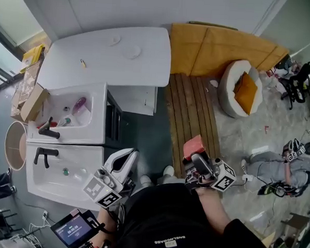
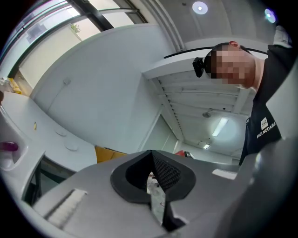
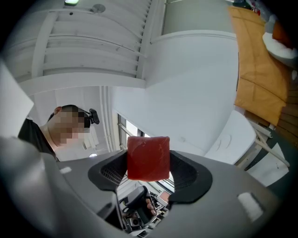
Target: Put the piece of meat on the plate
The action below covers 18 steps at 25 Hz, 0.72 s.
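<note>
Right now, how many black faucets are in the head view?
2. One black faucet stands on the far sink; the other is right beside it on the near sink. Clutter at the left edge could hide more.

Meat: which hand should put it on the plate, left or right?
Right. The right tool grips the piece of meat between its pads. The left tool is closed and empty. What looks like a plate sits on the white table ahead, so right can probably just carry it over.
</note>
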Motion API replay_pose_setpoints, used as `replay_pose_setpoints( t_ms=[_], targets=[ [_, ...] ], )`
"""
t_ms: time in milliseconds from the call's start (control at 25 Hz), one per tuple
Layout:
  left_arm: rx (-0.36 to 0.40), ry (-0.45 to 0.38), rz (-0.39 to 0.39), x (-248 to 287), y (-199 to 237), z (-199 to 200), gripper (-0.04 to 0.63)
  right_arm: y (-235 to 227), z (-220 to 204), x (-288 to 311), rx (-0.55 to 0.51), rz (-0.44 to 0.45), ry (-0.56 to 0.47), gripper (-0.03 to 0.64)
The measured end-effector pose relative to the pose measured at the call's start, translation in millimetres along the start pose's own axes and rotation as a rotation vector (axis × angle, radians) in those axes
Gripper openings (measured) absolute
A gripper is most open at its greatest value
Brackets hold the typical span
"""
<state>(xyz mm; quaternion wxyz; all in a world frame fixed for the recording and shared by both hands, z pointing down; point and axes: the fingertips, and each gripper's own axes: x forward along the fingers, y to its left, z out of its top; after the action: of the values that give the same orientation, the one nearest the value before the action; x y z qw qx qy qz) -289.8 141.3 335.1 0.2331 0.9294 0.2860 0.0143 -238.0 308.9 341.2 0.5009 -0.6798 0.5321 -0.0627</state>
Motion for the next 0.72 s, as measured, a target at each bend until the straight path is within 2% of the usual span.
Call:
replay_pose_setpoints(
  t_ms=[200, 720],
  targets=[
    [-0.027, -0.010, 0.021, 24, -4, -5, 0.020, -11, 22, -8, 0.038, 0.016, 0.005, 0.285],
    [0.049, 0.049, 0.104, 83, -26, -37, 0.020, -32, 75, -62, 0.072, 0.048, 0.017, 0.285]
  ],
)
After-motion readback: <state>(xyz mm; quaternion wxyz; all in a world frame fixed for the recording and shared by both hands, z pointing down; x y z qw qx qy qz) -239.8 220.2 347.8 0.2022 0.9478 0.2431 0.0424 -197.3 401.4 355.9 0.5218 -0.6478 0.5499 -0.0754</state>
